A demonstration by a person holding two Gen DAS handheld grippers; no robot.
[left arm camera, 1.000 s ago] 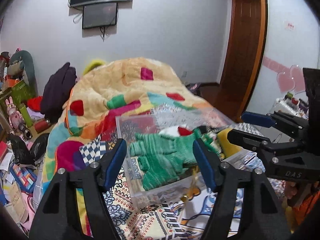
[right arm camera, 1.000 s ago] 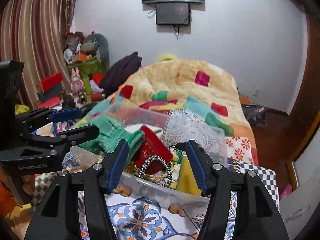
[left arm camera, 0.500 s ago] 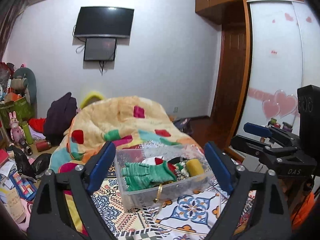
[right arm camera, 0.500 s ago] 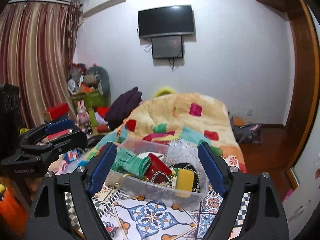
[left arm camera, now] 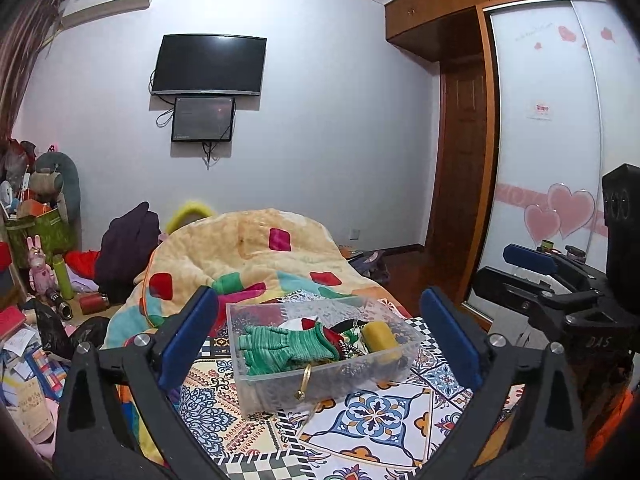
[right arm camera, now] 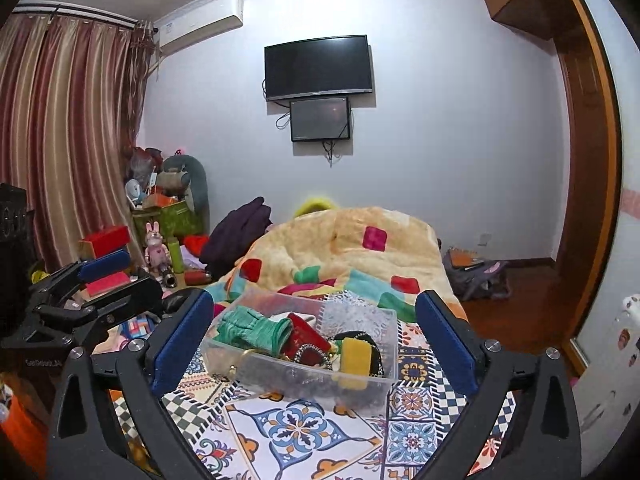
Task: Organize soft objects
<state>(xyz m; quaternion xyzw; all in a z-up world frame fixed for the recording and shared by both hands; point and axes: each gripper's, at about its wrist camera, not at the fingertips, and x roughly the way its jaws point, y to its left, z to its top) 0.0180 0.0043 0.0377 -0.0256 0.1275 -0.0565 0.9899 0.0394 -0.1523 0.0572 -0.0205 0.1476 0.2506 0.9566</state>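
Note:
A clear plastic bin stands on the patterned bedspread. Green knitted gloves, a red pouch, a yellow sponge and dark beaded items lie in it. A gold ring hangs over its front wall. My left gripper is open and empty, held back from the bin. My right gripper is open and empty, also back from the bin. Each gripper shows at the edge of the other's view.
A rumpled patchwork quilt lies behind the bin. Cluttered boxes, toys and a dark garment sit at the left. A wardrobe with sliding doors is at the right. A TV hangs on the far wall.
Both grippers have pulled back and up from the bin, so it looks smaller and farther. Both jaws have opened wider. The gloves stay in the bin.

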